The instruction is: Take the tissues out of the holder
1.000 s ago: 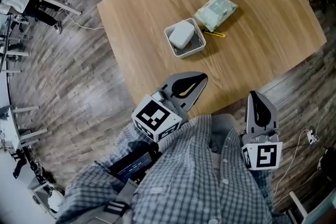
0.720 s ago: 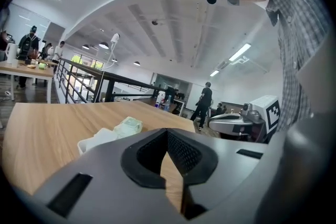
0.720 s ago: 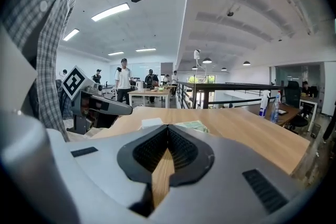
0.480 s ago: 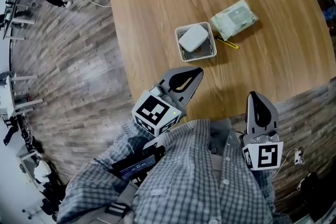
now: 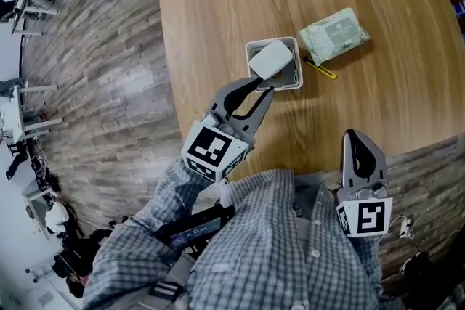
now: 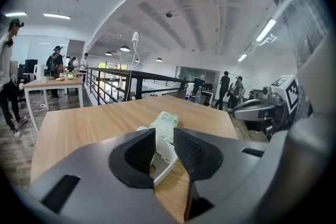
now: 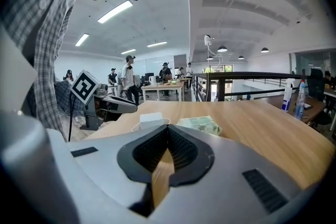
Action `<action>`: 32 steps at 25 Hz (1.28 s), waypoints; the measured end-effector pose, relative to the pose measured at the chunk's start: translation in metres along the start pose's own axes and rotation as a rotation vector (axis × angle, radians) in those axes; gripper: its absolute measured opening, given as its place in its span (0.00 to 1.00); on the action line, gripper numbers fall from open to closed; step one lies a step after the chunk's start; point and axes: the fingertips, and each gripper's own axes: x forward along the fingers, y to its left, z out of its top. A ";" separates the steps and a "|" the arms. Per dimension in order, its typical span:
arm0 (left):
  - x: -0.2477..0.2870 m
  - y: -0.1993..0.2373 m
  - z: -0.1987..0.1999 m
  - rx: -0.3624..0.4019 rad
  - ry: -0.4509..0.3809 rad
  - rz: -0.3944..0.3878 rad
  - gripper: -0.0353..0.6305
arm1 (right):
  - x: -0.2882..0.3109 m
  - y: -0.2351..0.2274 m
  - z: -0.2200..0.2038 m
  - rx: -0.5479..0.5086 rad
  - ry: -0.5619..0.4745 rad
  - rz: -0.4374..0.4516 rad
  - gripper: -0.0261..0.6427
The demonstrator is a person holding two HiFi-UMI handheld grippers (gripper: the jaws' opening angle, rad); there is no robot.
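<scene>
Wood table (image 5: 218,3) holds it all. Starting left, the left gripper (image 5: 262,88) (image 6: 164,136) is stretched out w/ its jaws a narrow way apart and nothing pinched. Its tips are just short of the white holder (image 5: 297,80), which sits straight ahead of them. The tissues (image 5: 270,58), a white pack, lie tilted in that holder w/ one corner up by the rim nearest the tips. Step in hand, imo: reach + grab. To do it well the jaws prob. need to spread wider than the pack's edge before going in. They should come at the raised corner, not the holder wall, close on the pack only, then lift straight up so the light holder doesn't ride along. If it does, the other gripper could pin it. Beyond the holder, right of the tips, lie a yellow pen-like thing (image 5: 320,69) and a green wipes pack (image 5: 334,33), both just beside the holder, so keep the approach off them. Far right, the right gripper (image 5: 355,134) (image 7: 167,131) is pressed together and empty, back at the table edge by the person's shirt (image 5: 290,250), well apart from the holder. Vs a sec ago: the left gripper was tucked by the body w/ jaws together. It has pushed out toward the holder and its jaws have just been opening, w/ nothing gripped btw them. The right gripper looks the same in pose and closure. Holder, tissues and green pack keep the same layout re ea. other.
</scene>
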 end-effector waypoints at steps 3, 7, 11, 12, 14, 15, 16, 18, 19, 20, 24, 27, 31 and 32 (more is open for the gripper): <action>0.006 0.007 0.000 0.010 0.010 0.038 0.27 | 0.004 -0.002 -0.002 0.003 0.004 0.018 0.06; 0.018 0.016 -0.003 0.046 0.065 0.074 0.41 | 0.007 -0.010 0.001 0.018 0.000 0.033 0.06; 0.025 0.023 -0.014 0.110 0.114 0.078 0.49 | 0.009 -0.012 -0.005 0.061 -0.005 0.035 0.06; 0.028 0.026 -0.016 0.117 0.122 0.081 0.50 | 0.009 -0.013 -0.006 0.062 -0.005 0.034 0.06; 0.034 0.029 -0.020 0.135 0.139 0.090 0.55 | 0.009 -0.014 -0.008 0.054 0.001 0.034 0.06; 0.037 0.030 -0.021 0.148 0.149 0.093 0.58 | 0.008 -0.014 -0.007 0.046 0.002 0.033 0.06; 0.040 0.031 -0.022 0.160 0.158 0.096 0.59 | 0.007 -0.015 -0.007 0.038 0.003 0.032 0.06; 0.045 0.032 -0.024 0.175 0.176 0.099 0.60 | 0.005 -0.016 -0.007 0.037 0.005 0.028 0.06; 0.047 0.033 -0.026 0.178 0.184 0.101 0.60 | 0.004 -0.016 -0.007 0.043 0.007 0.026 0.06; 0.049 0.035 -0.028 0.179 0.191 0.104 0.60 | 0.003 -0.017 -0.009 0.049 0.010 0.024 0.06; 0.057 0.042 -0.040 0.188 0.218 0.110 0.60 | 0.005 -0.017 -0.015 0.059 0.014 0.026 0.06; 0.063 0.046 -0.050 0.189 0.242 0.113 0.60 | 0.006 -0.017 -0.017 0.073 0.010 0.024 0.06; 0.067 0.052 -0.056 0.193 0.277 0.129 0.60 | 0.002 -0.018 -0.015 0.080 0.012 0.016 0.06; 0.068 0.053 -0.058 0.207 0.297 0.134 0.60 | 0.001 -0.018 -0.013 0.080 0.013 0.014 0.06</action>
